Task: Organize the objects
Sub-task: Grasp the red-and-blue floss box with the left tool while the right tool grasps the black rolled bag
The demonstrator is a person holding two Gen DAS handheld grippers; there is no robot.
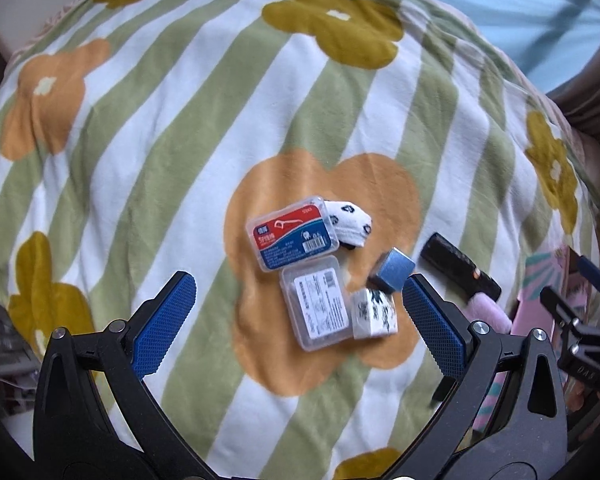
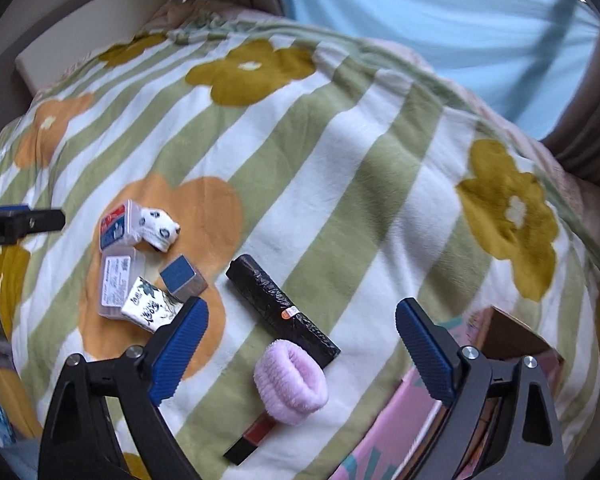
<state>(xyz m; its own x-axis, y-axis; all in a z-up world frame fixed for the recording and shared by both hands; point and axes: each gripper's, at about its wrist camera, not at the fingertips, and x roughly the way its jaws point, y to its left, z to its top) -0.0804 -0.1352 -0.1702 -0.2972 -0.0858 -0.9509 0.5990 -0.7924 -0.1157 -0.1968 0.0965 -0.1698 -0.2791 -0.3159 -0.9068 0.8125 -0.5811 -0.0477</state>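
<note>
On a flowered blanket lies a small heap: a red-and-blue floss box (image 1: 291, 232), a clear case (image 1: 316, 303), a white patterned sock (image 1: 349, 222), a blue cube (image 1: 392, 269) and a tissue pack (image 1: 374, 312). My left gripper (image 1: 296, 320) hangs open above the clear case, nothing between its pads. In the right wrist view the black roll (image 2: 280, 304), the pink fluffy band (image 2: 290, 382) and a black-and-red stick (image 2: 252, 438) lie below my open right gripper (image 2: 300, 344), which touches none of them. The heap (image 2: 140, 264) sits to its left.
A pink patterned box (image 2: 412, 420) with an open brown inside (image 2: 508, 336) stands at the blanket's near right edge. A blue curtain (image 2: 440, 20) hangs behind. The left gripper's finger (image 2: 20, 222) pokes in from the left. Clutter lies off the blanket's left side.
</note>
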